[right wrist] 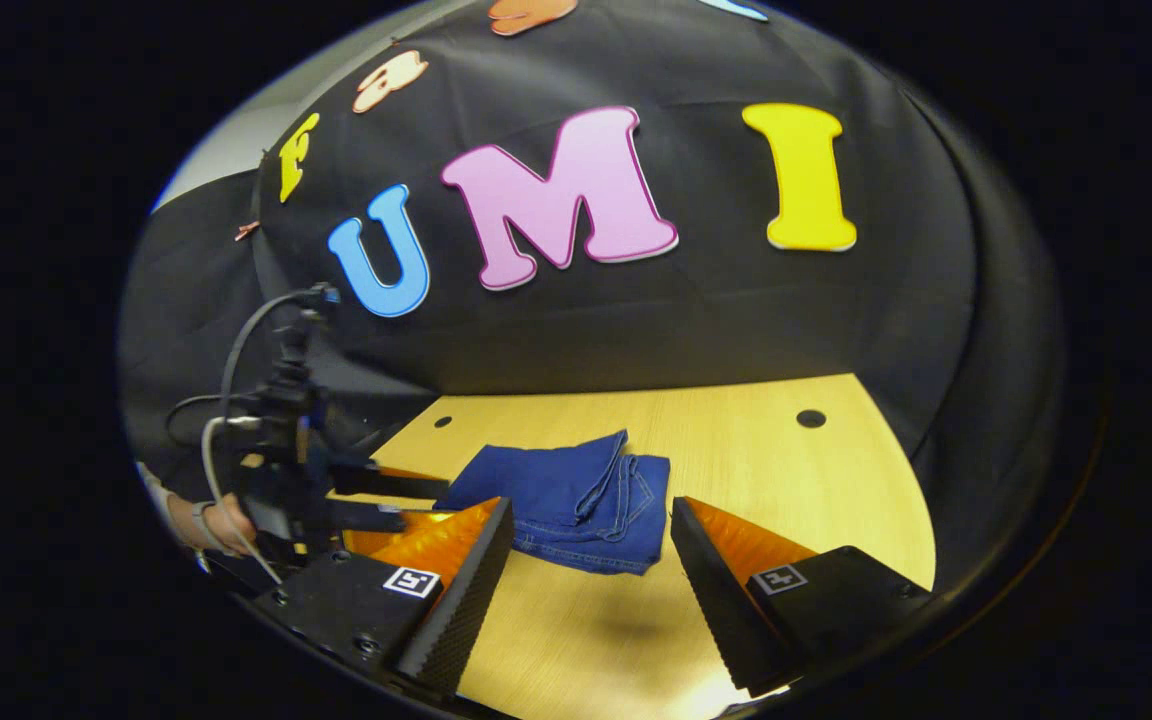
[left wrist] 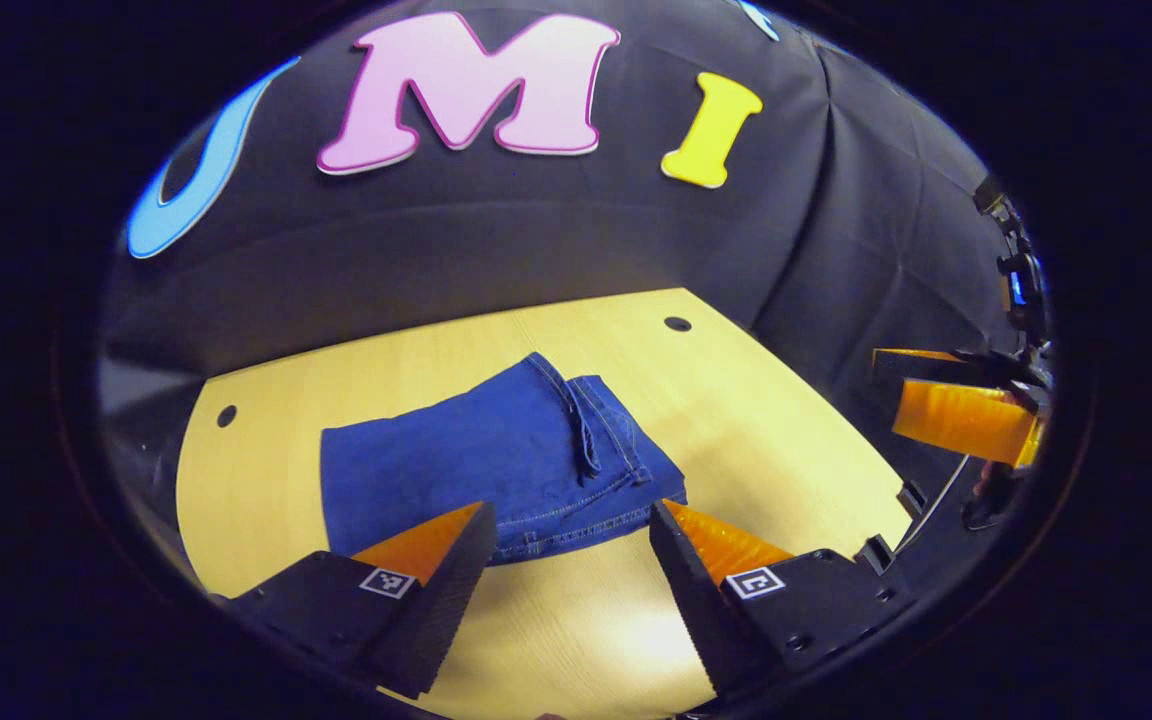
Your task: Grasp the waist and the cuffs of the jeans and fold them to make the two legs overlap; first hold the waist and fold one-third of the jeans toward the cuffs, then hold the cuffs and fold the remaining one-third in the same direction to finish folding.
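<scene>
Jeans point(left wrist: 496, 470) lie folded into a compact blue packet near the middle of the wooden bench point(left wrist: 736, 420) in the left gripper view, seams and a hem edge showing on top. The left gripper point(left wrist: 568, 560) hovers above the near edge of the packet with its fingers spread wide and nothing between them. At the far right of this view the right gripper point(left wrist: 946, 395) hangs off past the bench edge, well apart from the cloth.

In the right gripper view the packet reads the same (one flap sits slightly askew on top), near the bench's middle. The right gripper's own fingers point(right wrist: 481, 590) stand apart and empty, raised and tilted down toward the denim. The left gripper appears at the left, held by a hand point(right wrist: 221, 525) with a cable trailing.

Folding looks finished or nearly so; a good close would be pressing the loose flap square without dragging the layers.
</scene>
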### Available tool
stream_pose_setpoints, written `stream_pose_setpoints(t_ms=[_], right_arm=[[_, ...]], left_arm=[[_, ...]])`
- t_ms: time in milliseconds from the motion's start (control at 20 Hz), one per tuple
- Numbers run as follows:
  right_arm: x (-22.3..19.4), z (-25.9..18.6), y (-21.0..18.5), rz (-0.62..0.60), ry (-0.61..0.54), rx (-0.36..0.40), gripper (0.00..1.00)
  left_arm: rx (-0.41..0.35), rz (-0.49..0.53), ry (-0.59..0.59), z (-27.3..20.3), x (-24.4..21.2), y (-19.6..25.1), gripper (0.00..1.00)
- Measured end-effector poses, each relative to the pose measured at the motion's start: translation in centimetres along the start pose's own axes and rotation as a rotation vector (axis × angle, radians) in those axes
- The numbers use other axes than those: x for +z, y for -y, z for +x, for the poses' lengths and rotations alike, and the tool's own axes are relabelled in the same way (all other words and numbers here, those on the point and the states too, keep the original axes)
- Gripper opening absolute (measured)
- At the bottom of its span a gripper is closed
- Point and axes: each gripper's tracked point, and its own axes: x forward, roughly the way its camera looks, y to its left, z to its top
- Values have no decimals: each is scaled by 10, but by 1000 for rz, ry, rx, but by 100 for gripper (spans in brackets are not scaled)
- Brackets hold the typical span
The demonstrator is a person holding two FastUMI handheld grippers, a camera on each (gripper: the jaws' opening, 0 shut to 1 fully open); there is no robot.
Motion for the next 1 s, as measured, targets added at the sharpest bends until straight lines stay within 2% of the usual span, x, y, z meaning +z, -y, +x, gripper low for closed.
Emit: stream_pose_setpoints(t_ms=[200,400,600,750,1000], right_arm=[[24,-61,-42,-90,111,-59,97],[50,-134,-86,-149,243,-65,97],[58,-177,-114,-145,307,-63,97],[66,-195,-125,-184,339,-65,97],[76,-202,-134,-220,360,-71,98]], left_arm=[[97,-46,181,-128,-22,-7,96],[178,-42,283,-222,-63,-3,96],[202,-5,357,-258,-84,18,96],[162,-34,412,-283,-71,36,96],[202,-89,492,-312,-47,21,96]])
